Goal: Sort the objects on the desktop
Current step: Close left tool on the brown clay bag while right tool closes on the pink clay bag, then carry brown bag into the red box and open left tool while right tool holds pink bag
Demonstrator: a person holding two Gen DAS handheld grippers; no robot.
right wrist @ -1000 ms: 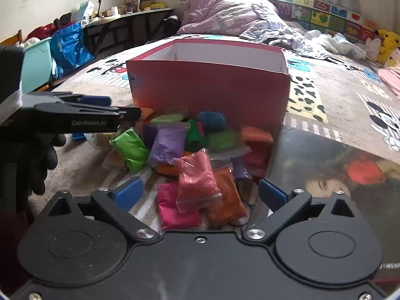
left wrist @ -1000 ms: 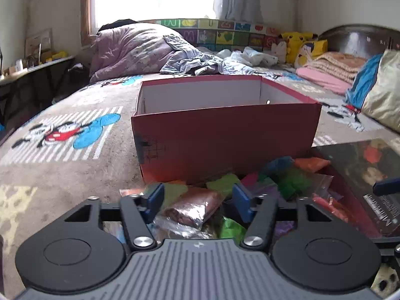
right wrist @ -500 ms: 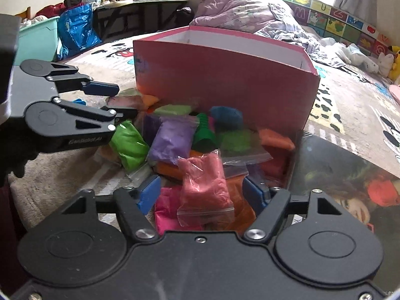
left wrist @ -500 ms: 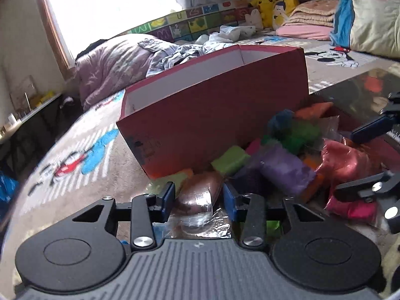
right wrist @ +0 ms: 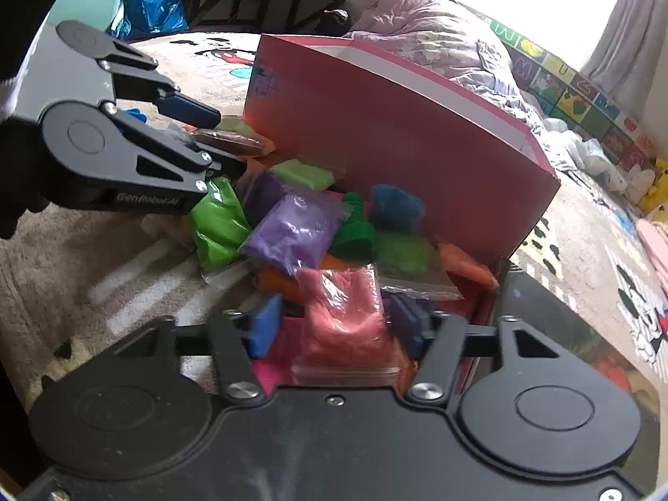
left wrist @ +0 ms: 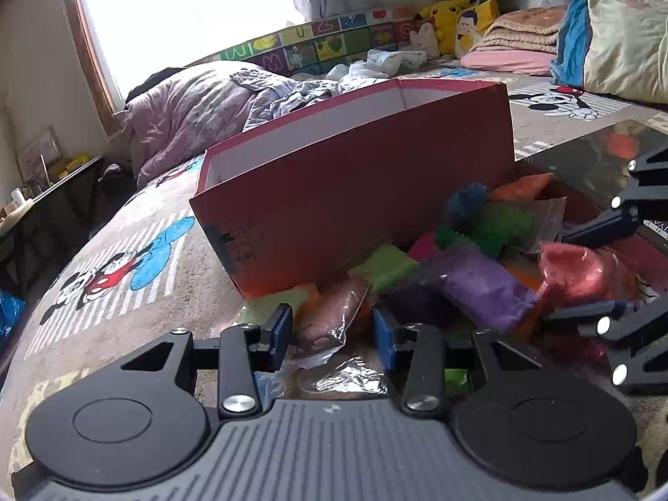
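Lying heaped on the patterned bedcover (left wrist: 125, 292) at six o'clock of the red box (left wrist: 355, 208), against its near wall: small clear bags of coloured material. Closing in just now around the brown bag (left wrist: 330, 317) at the heap's nine o'clock end, the left gripper (left wrist: 332, 334), blue pads (left wrist: 279, 336) pressing its sides, grasping it. Closing hard just now on the pink bag (right wrist: 346, 325) at the heap's six o'clock edge, the right gripper (right wrist: 338, 330), clenched on its flanks. Resting at eleven o'clock of the pink bag, the purple bag (right wrist: 292, 234); at nine o'clock of that, the green bag (right wrist: 217, 225).
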